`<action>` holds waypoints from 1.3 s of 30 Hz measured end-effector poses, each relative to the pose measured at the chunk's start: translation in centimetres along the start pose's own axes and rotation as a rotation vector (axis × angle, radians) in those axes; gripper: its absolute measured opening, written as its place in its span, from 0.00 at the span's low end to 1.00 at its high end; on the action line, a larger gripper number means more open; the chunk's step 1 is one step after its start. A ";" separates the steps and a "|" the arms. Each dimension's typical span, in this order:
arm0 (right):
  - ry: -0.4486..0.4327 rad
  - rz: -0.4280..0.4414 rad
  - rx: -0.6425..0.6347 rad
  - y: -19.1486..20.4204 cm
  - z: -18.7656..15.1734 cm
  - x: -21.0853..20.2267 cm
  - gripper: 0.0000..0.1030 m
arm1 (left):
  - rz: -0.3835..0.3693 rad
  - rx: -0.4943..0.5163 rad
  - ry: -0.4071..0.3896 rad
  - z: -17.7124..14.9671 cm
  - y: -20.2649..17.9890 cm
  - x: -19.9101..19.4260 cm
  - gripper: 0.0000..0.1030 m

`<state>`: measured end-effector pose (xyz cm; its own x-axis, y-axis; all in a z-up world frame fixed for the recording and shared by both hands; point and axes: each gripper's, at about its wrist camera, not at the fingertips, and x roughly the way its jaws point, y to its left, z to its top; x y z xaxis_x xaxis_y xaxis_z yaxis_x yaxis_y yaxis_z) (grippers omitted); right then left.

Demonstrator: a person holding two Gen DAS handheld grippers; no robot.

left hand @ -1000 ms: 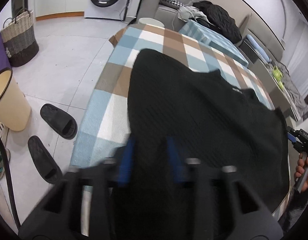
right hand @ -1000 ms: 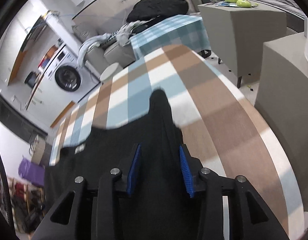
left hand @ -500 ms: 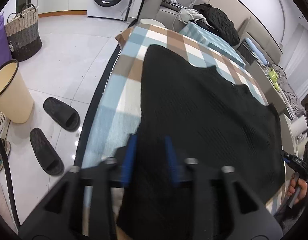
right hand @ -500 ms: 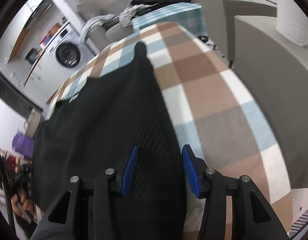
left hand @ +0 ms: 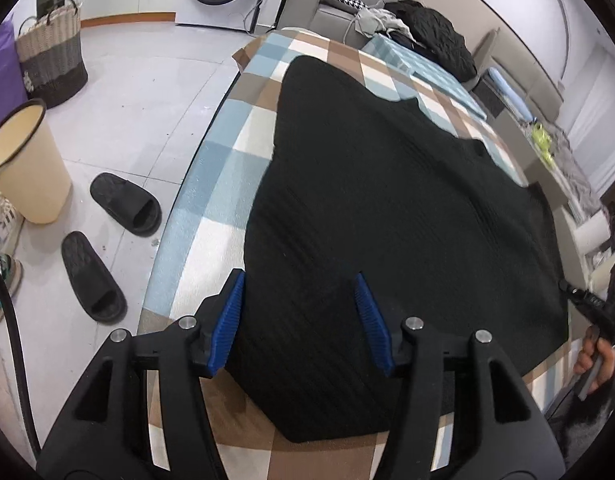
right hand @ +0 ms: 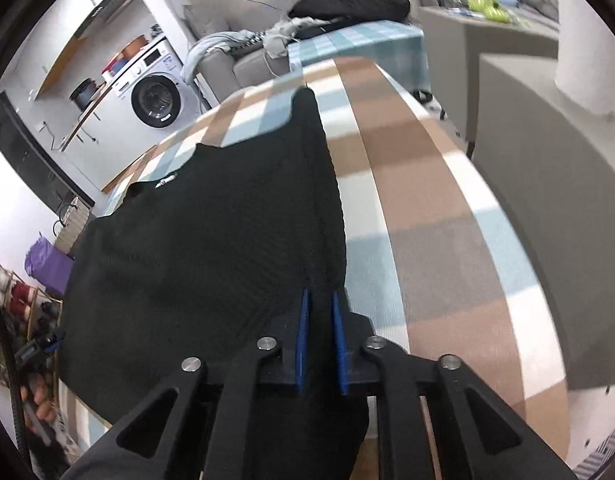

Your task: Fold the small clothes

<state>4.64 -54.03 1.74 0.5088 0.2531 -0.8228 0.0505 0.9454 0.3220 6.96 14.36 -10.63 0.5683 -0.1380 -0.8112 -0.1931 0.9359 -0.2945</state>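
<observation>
While the black garment (left hand: 387, 208) lies spread along the table's (left hand: 211, 184) near edge, my left gripper (left hand: 299, 312) is opening wide, my right gripper (right hand: 319, 336) is closing narrow on its hem; next, I'd fold.

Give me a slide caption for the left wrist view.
Left gripper opening above black knit garment spread on checked tablecloth.

Black garment (left hand: 387, 208): matt ribbed knit; checked tablecloth (left hand: 211, 200): soft woven.
</observation>
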 end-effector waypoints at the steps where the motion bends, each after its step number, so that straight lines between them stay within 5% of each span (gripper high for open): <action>1: 0.010 0.018 0.010 -0.1 -0.4 -0.1 0.30 | 0.003 0.009 0.000 -0.1 -0.2 0.0 0.51; 2: 0.008 0.031 0.014 -0.2 -0.7 -0.3 0.40 | 0.000 0.016 0.001 -0.3 -0.3 0.0 0.51; 4: 0.003 0.041 0.011 -0.2 -1.5 -0.6 0.41 | -0.006 0.016 -0.005 -0.4 -0.5 0.1 0.42; 5: 0.003 0.045 0.007 -0.2 -1.7 -0.5 0.41 | -0.022 0.019 -0.012 -0.6 -0.6 0.0 0.23; 6: -0.004 0.044 0.004 -0.1 -1.9 -0.5 0.40 | -0.036 0.025 -0.010 -0.7 -0.8 0.1 0.14; 7: -0.011 0.034 0.001 0.0 -2.1 -0.5 0.31 | -0.032 0.032 -0.019 -0.8 -0.9 -0.1 0.12; 8: -0.014 0.028 -0.013 0.4 -2.0 -0.4 0.11 | -0.029 0.046 -0.041 -0.8 -1.2 -0.5 0.08; 15: -0.092 0.027 -0.047 1.0 -2.1 -2.8 0.08 | -0.048 0.039 -0.040 -1.7 -0.5 -1.6 0.07; 20: -0.026 -0.030 -0.020 0.4 -2.2 -1.6 0.20 | -0.055 -0.017 -0.037 -1.9 0.6 -2.3 0.15; 28: -0.130 -0.029 -0.045 2.0 -2.1 -4.7 0.40 | 0.031 0.014 -0.106 -2.2 0.1 -5.6 0.33; 30: -0.140 -0.025 -0.063 3.2 -1.8 -5.0 0.43 | 0.019 0.040 -0.125 -2.0 -0.8 -6.3 0.46; 36: -0.109 -0.008 -0.098 7.0 -0.4 -2.4 0.57 | -0.048 0.105 -0.117 0.2 -5.0 -4.9 0.64; 39: -0.071 -0.010 -0.133 9.3 0.4 0.3 0.58 | -0.075 0.137 -0.083 1.4 -7.7 -2.9 0.64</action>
<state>5.64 -45.28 4.63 0.5688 0.2329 -0.7888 -0.0557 0.9678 0.2455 7.92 8.04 -5.26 0.6425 -0.1868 -0.7432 -0.0401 0.9603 -0.2760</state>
